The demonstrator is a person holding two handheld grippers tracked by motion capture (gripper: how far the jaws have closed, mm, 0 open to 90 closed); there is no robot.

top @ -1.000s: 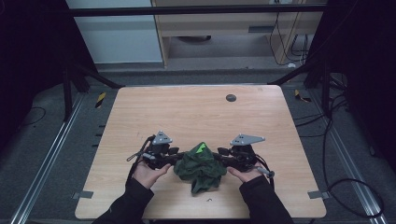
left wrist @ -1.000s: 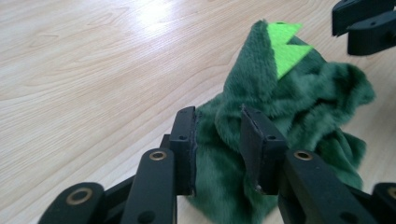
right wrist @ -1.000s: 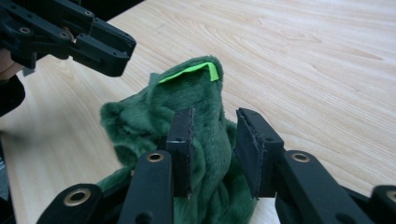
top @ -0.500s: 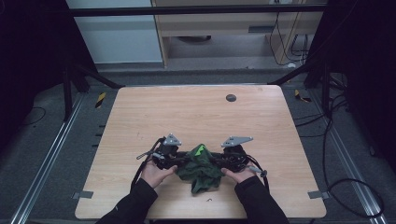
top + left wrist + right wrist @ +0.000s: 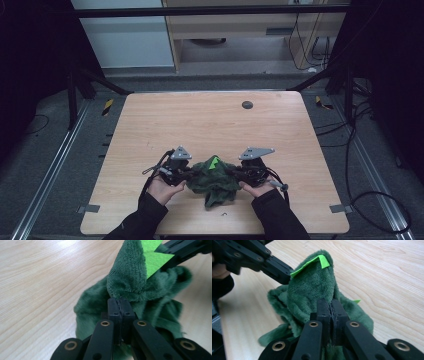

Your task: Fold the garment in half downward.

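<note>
Both tongs, left gripper [image 5: 192, 173] and right gripper [image 5: 231, 172], pinch the bunched dark-green plush cloth [image 5: 214, 180] between them, probably mid-fold; next, likely lifting together.

Between the two grippers the bunched green cloth [image 5: 215, 179] blocks any passage — beyond and outboard of them, bare table [image 5: 210, 125] lies open, save a small dark disc [image 5: 247, 105] far ahead.
</note>
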